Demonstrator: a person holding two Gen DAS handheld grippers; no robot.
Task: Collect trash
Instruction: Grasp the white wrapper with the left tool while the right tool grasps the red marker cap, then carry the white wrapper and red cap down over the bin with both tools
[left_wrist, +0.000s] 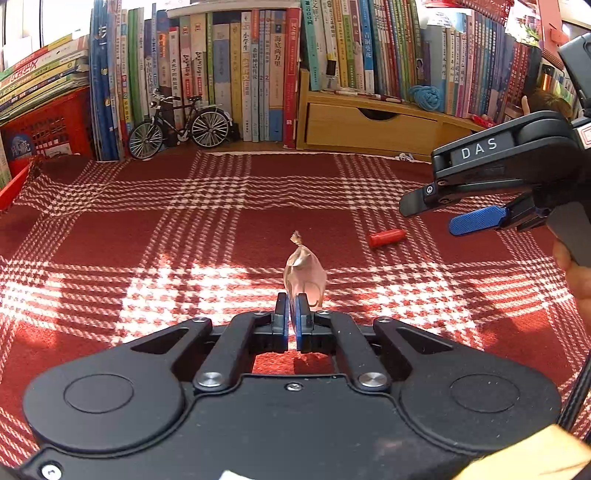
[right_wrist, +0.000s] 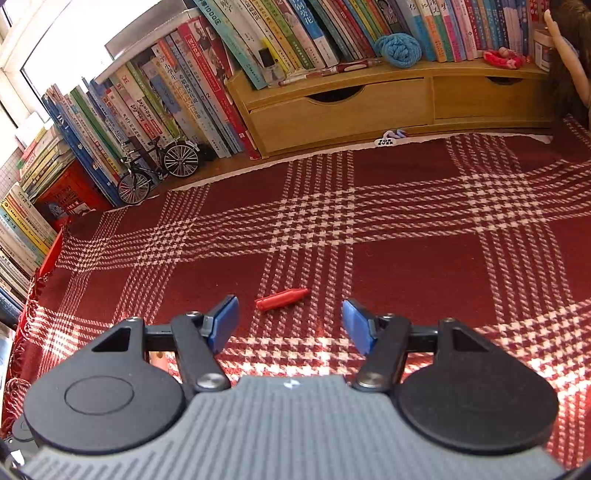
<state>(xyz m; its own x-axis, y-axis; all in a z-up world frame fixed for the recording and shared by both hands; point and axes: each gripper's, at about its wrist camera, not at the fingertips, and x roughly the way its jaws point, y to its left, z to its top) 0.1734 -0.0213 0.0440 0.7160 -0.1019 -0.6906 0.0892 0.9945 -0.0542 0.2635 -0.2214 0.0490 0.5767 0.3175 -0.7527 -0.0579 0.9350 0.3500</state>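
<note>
A crumpled clear plastic wrapper (left_wrist: 304, 271) with a serrated tip sticks up from between the blue pads of my left gripper (left_wrist: 294, 306), which is shut on it just over the red plaid cloth (left_wrist: 184, 236). A small red tube-like piece of trash (left_wrist: 387, 237) lies on the cloth to the right, also seen as the red piece (right_wrist: 282, 298) just ahead of my right gripper (right_wrist: 290, 317). The right gripper is open, its blue pads apart on either side of the red piece, not touching it. From the left wrist view the right gripper (left_wrist: 439, 214) hangs at the right edge.
Rows of upright books (left_wrist: 236, 74) line the back. A model bicycle (left_wrist: 179, 123) stands before them, a wooden drawer shelf (left_wrist: 369, 123) to its right with a blue yarn ball (left_wrist: 426, 96) on it. A red crate (left_wrist: 48, 129) sits at the far left.
</note>
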